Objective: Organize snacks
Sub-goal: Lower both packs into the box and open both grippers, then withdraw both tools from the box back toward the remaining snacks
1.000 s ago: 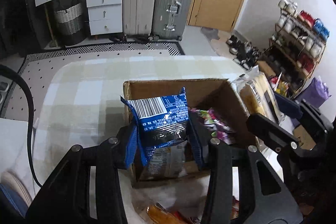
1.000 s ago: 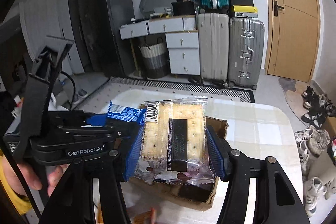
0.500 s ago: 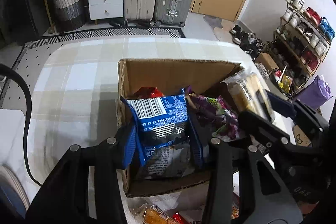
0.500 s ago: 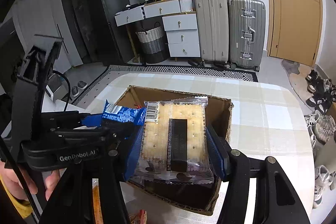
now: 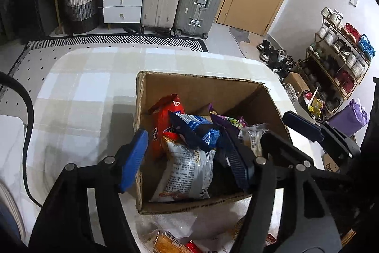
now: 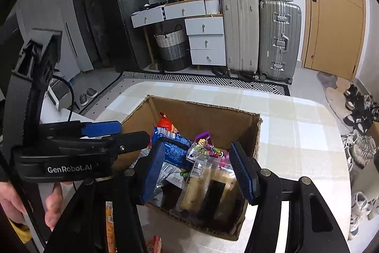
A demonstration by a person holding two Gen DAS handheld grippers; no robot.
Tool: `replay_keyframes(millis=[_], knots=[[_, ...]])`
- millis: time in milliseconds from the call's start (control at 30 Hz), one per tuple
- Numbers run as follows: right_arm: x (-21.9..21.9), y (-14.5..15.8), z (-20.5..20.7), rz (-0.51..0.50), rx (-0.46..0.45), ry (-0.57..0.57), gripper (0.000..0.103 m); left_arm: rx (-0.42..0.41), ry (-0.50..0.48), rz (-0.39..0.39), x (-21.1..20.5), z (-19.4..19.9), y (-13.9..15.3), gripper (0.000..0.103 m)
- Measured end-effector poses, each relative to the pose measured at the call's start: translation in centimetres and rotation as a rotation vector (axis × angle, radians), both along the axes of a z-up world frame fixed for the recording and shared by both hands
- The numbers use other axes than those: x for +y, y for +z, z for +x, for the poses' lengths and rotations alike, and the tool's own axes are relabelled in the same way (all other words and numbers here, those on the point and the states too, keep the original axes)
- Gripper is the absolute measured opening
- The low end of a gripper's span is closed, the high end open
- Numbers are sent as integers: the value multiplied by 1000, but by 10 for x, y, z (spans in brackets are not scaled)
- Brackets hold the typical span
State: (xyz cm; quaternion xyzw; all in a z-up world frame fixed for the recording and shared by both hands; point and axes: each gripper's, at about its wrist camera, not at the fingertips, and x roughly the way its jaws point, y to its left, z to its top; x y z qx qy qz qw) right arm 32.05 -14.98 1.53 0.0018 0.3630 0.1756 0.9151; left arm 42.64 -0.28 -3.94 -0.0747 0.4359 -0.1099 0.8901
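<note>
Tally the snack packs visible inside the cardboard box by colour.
Red pack: 1
Blue pack: 1
Purple pack: 1
White-grey pack: 1
Clear cracker pack: 1
Total: 5 visible in the cardboard box; any beneath them are hidden.

spread right tongs [image 6: 199,172] over snack box [image 6: 257,132]

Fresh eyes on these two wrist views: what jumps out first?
The open cardboard box at the middle of the checked table, stuffed with bright packets: a red bag at its far left, a blue bag on top, a purple one beside it. Both grippers hover over it, jaws open: the left gripper above the blue bag, the right gripper above a clear cracker pack.
</note>
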Motion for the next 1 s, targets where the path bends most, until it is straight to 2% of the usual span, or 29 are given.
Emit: replay_keyframes(millis=[233, 467, 733, 1000], knots=[[-5, 7, -8, -2, -13, -15, 59, -18, 12, 14, -2, -15, 10, 80], [-11, 22, -23, -1, -27, -37, 59, -43, -2, 28, -6, -45, 29, 82], [-15, 45, -65, 22, -53, -45, 59, -114, 2, 66, -8, -108, 59, 85], [-9, 80, -128, 25, -149, -36, 59, -212, 26, 85, -5, -190, 97, 87]])
